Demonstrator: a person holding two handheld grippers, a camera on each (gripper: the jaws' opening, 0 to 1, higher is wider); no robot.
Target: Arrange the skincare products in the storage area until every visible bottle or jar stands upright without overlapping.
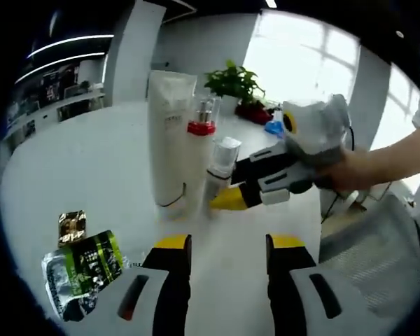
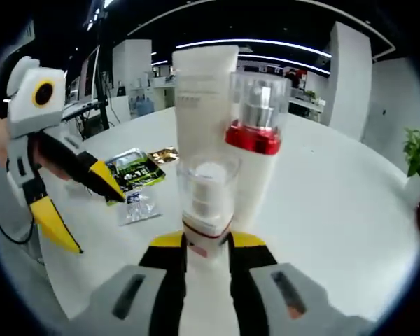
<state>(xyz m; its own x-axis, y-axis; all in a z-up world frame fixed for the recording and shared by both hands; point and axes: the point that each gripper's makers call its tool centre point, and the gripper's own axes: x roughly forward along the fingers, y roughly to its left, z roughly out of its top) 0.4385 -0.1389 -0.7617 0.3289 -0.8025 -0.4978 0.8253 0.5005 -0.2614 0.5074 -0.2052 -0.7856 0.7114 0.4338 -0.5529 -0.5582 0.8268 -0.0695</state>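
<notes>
- The tabletop (image 1: pixel 91 161) is a large, smooth white surface with a rounded edge; in the left gripper view it runs back toward a bright window, in the right gripper view toward a dim office with ceiling light strips and white pillars.
- Three skincare products stand upright in a tight cluster well in from the tabletop's edges: a tall white tube (image 1: pixel 169 133), a white bottle with a red collar and clear cap (image 1: pixel 199 150), and a small clear-capped bottle (image 1: pixel 220 171) just in front of it.
- The right gripper (image 2: pixel 207 245) has its yellow-tipped jaws closed around the base of the small clear-capped bottle; in the left gripper view it reaches in from the right, held by a person's hand (image 1: pixel 364 171).
- The left gripper (image 1: pixel 227 255) hovers over bare tabletop short of the cluster, its jaws spread apart with nothing between them.
- A green and silver sachet (image 1: pixel 80 269) lies flat near the tabletop's edge on the left gripper's side, with a small gold packet (image 1: pixel 71 225) just beyond it.
- A potted green plant (image 1: pixel 232 82) stands near the far edge by the window, with a red object and a blue object beside it that are too blurred to name.
- A grey mesh chair back (image 1: pixel 378 245) sits off the tabletop's edge.
</notes>
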